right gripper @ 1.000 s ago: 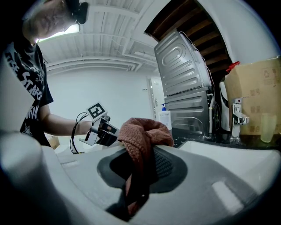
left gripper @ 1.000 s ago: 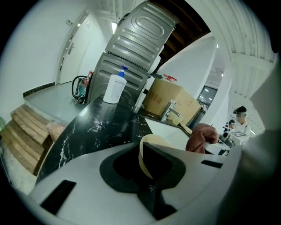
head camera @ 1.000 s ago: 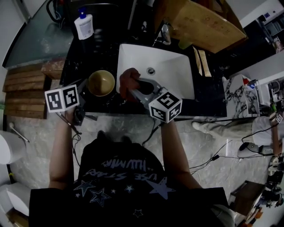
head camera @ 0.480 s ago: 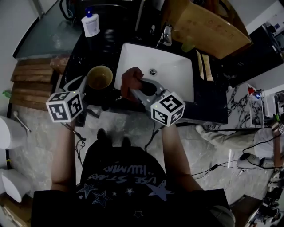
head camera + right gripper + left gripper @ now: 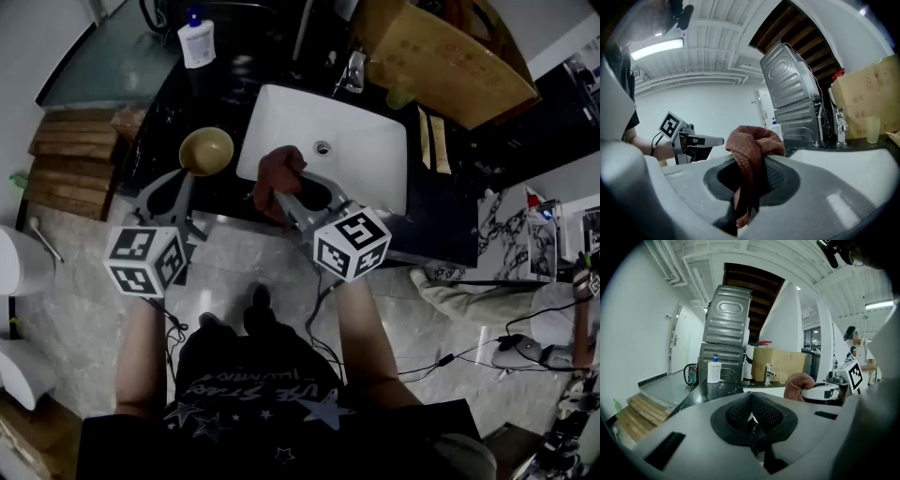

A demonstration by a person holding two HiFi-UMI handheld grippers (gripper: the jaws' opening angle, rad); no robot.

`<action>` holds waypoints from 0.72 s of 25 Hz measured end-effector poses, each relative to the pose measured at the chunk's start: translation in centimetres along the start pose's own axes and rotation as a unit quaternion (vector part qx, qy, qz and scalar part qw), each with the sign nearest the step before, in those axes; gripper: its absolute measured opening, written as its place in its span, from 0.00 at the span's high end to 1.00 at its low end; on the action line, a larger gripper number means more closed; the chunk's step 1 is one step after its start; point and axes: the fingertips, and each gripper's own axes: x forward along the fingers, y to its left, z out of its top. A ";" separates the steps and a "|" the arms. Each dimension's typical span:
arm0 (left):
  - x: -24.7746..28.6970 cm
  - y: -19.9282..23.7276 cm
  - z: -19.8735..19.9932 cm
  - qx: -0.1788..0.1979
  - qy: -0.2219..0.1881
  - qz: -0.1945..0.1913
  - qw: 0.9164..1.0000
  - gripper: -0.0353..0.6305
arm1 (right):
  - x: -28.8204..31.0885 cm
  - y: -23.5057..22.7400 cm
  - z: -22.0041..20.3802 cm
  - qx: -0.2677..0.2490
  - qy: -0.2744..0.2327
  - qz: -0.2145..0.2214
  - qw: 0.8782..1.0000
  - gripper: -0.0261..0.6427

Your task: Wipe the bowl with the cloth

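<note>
Left gripper [image 5: 178, 183] has drawn back near, fingers pressed together and empty, leaving the bowl [image 5: 206, 150] on the desk [image 5: 155, 155] while the right gripper [image 5: 281, 192] pinches the cloth [image 5: 279, 169] rightward, so wiping seems done or paused.

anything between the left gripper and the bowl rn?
Nothing. In the head view, only a short strip of bare black countertop separates the left gripper from the bowl. The left gripper view doesn't show the bowl.
</note>
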 end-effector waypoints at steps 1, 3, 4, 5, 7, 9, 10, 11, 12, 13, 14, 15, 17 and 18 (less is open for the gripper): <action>-0.2 -0.2 -0.1 -0.001 -0.002 -0.003 1.000 0.93 | -0.1 0.3 -0.3 0.003 0.003 -0.001 1.000 0.85; -0.9 -0.3 -0.2 -0.005 -0.006 -0.009 1.000 0.93 | -0.2 1.0 -0.8 0.006 0.008 -0.002 1.000 0.85; -1.3 -0.2 -0.4 -0.006 -0.008 -0.011 1.000 0.93 | -0.3 1.5 -1.1 0.007 0.010 -0.004 1.000 0.85; -1.9 -0.1 -0.6 -0.008 -0.009 -0.012 1.000 0.93 | -0.4 2.1 -1.2 0.008 0.011 -0.006 1.000 0.85; -3.3 0.0 -1.3 -0.012 -0.008 -0.016 1.000 0.93 | -0.6 3.5 -1.6 0.010 0.011 -0.012 1.000 0.85; -5.3 0.1 -2.2 -0.016 -0.006 -0.021 1.000 0.93 | -1.0 5.3 -2.0 0.011 0.012 -0.020 1.000 0.85; -6.3 0.2 -2.7 -0.017 -0.004 -0.024 1.000 0.93 | -1.2 6.3 -2.2 0.011 0.012 -0.024 1.000 0.85; -7.4 0.2 -3.1 -0.018 -0.001 -0.027 0.999 0.93 | -1.4 7.3 -2.4 0.012 0.012 -0.029 0.999 0.85; -8.5 0.2 -3.6 -0.017 0.001 -0.031 0.999 0.93 | -1.7 8.4 -2.6 0.012 0.012 -0.032 0.999 0.85; -9.6 0.1 -4.0 -0.015 0.002 -0.034 0.999 0.93 | -2.0 9.5 -2.8 0.012 0.012 -0.036 0.999 0.85; -10.7 0.2 -4.3 -0.014 0.003 -0.036 0.999 0.93 | -2.3 10.6 -3.0 0.012 0.012 -0.039 0.999 0.85; -11.7 0.2 -4.6 -0.013 0.003 -0.039 0.999 0.93 | -2.6 11.7 -3.2 0.011 0.012 -0.042 0.999 0.85; -13.8 0.0 -5.2 -0.014 0.001 -0.044 0.999 0.93 | -3.3 13.9 -3.5 0.010 0.011 -0.047 0.999 0.85; -14.8 -0.1 -5.5 -0.013 0.000 -0.047 0.999 0.93 | -3.7 14.9 -3.6 0.010 0.010 -0.050 0.999 0.85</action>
